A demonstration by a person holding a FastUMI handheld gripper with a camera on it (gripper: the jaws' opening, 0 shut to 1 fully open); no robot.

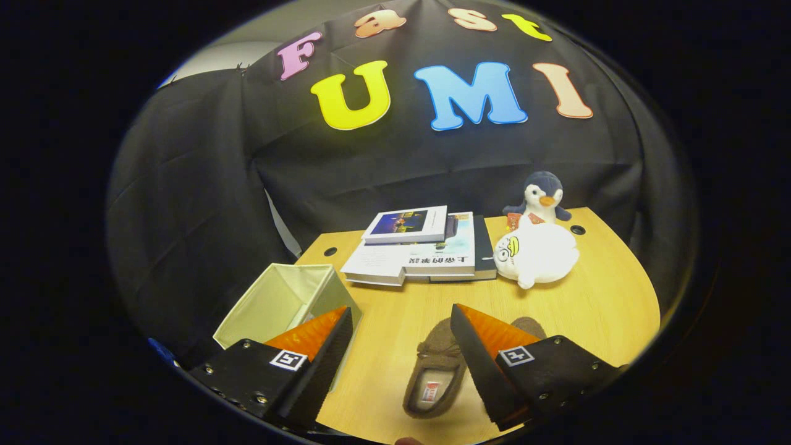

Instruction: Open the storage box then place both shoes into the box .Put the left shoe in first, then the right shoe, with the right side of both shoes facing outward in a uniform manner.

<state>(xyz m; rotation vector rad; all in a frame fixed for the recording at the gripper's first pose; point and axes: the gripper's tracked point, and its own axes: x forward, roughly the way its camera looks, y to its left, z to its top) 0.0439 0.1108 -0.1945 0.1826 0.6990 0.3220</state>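
In the gripper view the gripper (401,337) is hovering over the tabletop (605,303) with its jaws standing wide apart and holding nothing. The storage box (281,303), a pale fabric cube, is sitting just beyond the left finger with its top already open and its inside looking bare, so the step in hand is judged to be picking up the first shoe. A brown slipper (435,371) is lying between the jaws, close against the inner side of the right finger, its toe pointing away and its opening facing up with a small label showing on the insole. A second brown slipper (530,326) is peeking out beyond the right finger, mostly hidden by it; which of the two is the left shoe cannot be told from here. To do this well, the jaws should be coming down centred over the slipper's sides near the heel opening, closing across its width, since the soft plush upper will likely be squashing and could slip. Well beyond the jaws a stack of books (420,247), a white plush toy (536,253) and a plush penguin (542,196) are resting.
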